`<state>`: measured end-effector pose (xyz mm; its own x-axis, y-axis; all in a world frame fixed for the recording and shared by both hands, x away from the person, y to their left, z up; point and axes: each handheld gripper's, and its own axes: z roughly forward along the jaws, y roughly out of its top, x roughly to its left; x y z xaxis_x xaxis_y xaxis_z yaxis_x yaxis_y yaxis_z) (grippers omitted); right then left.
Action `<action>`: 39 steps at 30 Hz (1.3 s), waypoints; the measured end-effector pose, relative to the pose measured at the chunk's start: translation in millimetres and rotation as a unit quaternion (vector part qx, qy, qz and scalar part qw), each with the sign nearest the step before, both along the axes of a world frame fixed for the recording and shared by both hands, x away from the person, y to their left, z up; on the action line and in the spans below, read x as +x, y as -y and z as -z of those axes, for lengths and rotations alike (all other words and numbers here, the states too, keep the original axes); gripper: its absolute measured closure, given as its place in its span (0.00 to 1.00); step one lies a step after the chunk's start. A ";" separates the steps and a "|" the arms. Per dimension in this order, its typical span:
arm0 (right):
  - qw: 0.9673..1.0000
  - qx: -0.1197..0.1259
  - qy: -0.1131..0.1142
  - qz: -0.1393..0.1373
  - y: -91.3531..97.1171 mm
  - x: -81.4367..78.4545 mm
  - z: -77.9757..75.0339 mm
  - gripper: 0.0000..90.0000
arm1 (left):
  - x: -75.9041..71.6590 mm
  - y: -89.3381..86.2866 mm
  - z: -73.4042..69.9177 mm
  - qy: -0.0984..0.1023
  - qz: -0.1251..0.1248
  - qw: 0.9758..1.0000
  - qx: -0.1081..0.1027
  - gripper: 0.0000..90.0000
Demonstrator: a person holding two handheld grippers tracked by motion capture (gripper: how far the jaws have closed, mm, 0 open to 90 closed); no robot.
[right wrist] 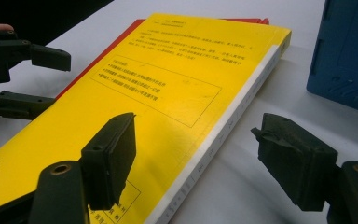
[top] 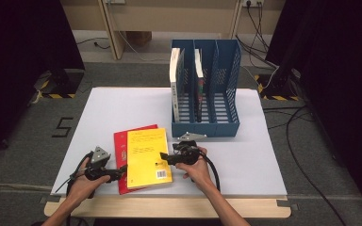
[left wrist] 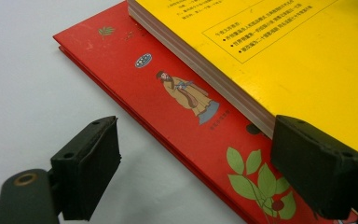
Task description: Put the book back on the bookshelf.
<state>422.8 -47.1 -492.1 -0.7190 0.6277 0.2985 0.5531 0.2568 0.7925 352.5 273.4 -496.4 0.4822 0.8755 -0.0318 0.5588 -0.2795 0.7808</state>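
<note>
- The yellow book lies flat on the red book, so its edges stay free for a grip.
- The right gripper has wide jaws astride the spine, holding nothing.
- The left gripper is wide apart at the opposite edge, empty.

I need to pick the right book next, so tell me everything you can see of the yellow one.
The yellow book is a thick paperback lying flat, back cover up, with black print, a boxed text panel and a barcode. Its spine is white. It rests slightly askew on the red book, near the table's front edge. Both claws stand open at its sides.
</note>
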 end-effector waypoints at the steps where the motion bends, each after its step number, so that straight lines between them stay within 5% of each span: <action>1: 1.000 -0.001 -0.004 0.000 -0.7 0.4 0.4 0.32 | 0.0 0.1 0.0 0.000 0.000 1.000 0.000 0.16; 22: 0.999 0.013 -0.042 -0.013 -15.0 6.5 10.5 0.29 | 0.7 -1.2 1.5 -0.008 -0.004 1.000 -0.012 0.16; 35: 0.996 0.041 -0.077 -0.003 -11.0 7.5 12.4 0.31 | 0.9 -1.8 2.4 -0.009 -0.006 1.000 -0.016 0.15; 39: 0.993 0.065 -0.097 0.014 -9.5 8.0 13.0 0.34 | 3.4 -4.9 4.2 -0.027 -0.008 0.999 -0.038 0.15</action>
